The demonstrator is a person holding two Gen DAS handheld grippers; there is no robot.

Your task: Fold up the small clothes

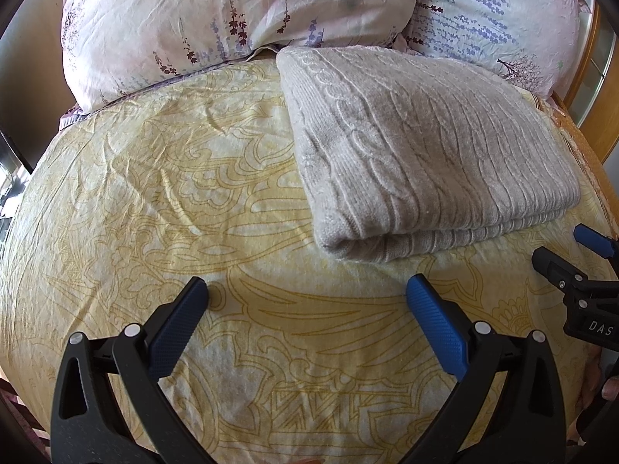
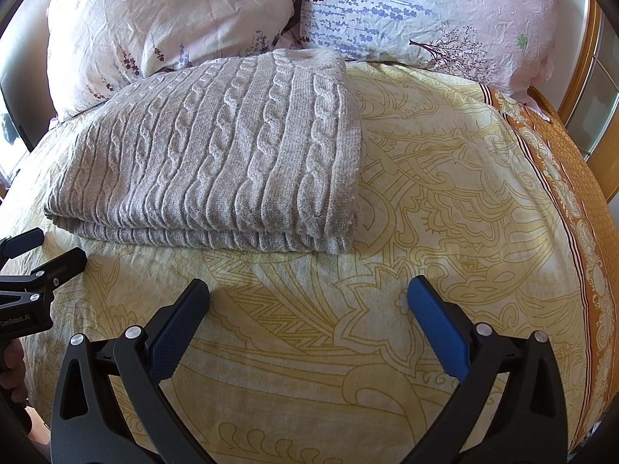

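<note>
A grey cable-knit sweater (image 1: 421, 154) lies folded into a flat rectangle on the yellow patterned bedsheet (image 1: 193, 193). It also shows in the right wrist view (image 2: 216, 154), left of centre. My left gripper (image 1: 307, 294) is open and empty, hovering over the sheet in front of the sweater's near left corner. My right gripper (image 2: 307, 294) is open and empty over the sheet in front of the sweater's near right corner. Each gripper shows at the other view's edge: the right one (image 1: 572, 255) and the left one (image 2: 35, 255), both with jaws apart.
Two floral pillows (image 1: 232, 11) (image 2: 406, 11) lie at the head of the bed behind the sweater. An orange patterned border (image 2: 572, 162) runs along the sheet's right side. A wooden bed frame (image 2: 584, 62) stands at the right.
</note>
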